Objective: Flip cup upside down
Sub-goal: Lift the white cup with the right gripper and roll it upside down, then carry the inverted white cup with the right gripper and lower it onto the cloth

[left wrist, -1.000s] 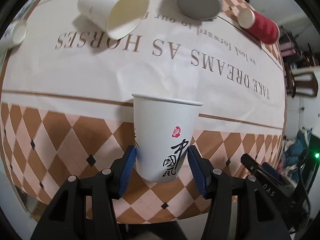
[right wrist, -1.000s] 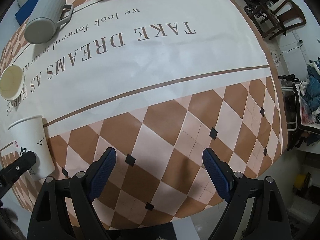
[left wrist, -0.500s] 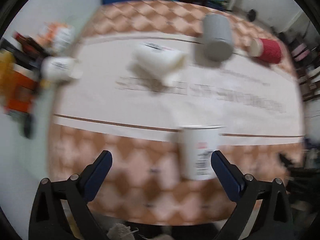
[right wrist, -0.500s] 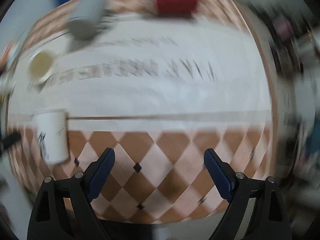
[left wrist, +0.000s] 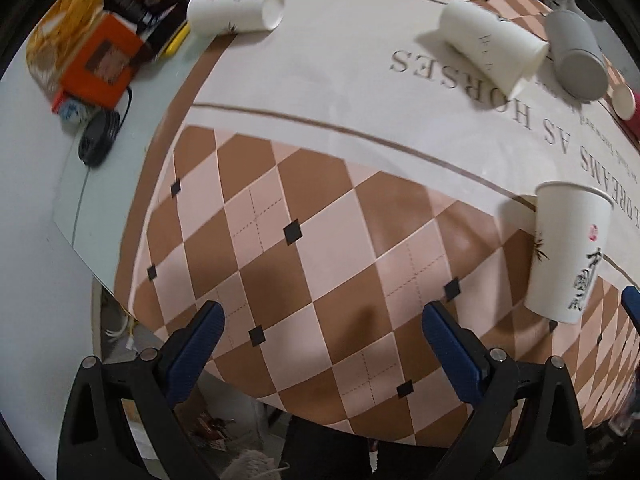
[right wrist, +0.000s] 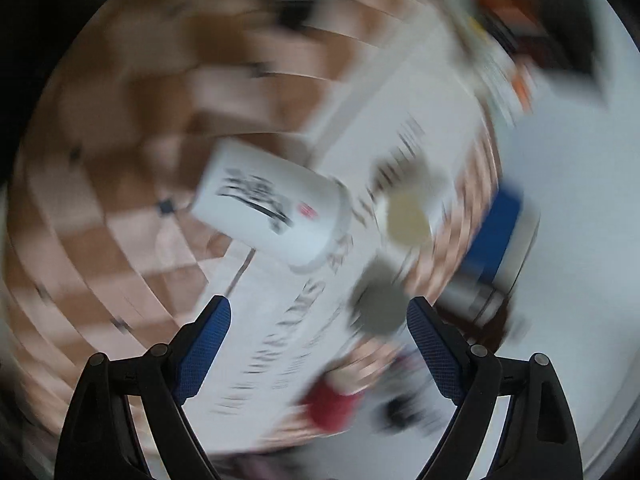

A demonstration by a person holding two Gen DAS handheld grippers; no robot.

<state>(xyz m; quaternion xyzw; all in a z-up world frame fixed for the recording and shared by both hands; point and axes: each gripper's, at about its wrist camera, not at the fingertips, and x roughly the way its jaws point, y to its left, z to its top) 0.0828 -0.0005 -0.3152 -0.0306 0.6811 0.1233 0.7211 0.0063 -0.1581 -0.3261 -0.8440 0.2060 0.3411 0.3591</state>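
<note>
Checkered brown-and-pink tablecloth (left wrist: 304,248) with a cream printed band covers the table under both my grippers. At ten o'clock in my left wrist view sits an orange box (left wrist: 100,64), then a white paper cup on its side (left wrist: 236,10). My left gripper (left wrist: 324,320) hangs with fingers spread wide, holding nothing. The printed paper cup (left wrist: 568,252) stands upright, mouth up, at three o'clock. My right gripper (right wrist: 320,324) is likewise spread apart, its view heavily blurred.

Your table (left wrist: 68,184) carries a checkered tablecloth (left wrist: 304,248). On the cloth: one upright printed paper cup (left wrist: 568,252), two paper cups on their sides (left wrist: 236,4) (left wrist: 492,46), and a grey cup (left wrist: 576,56).
</note>
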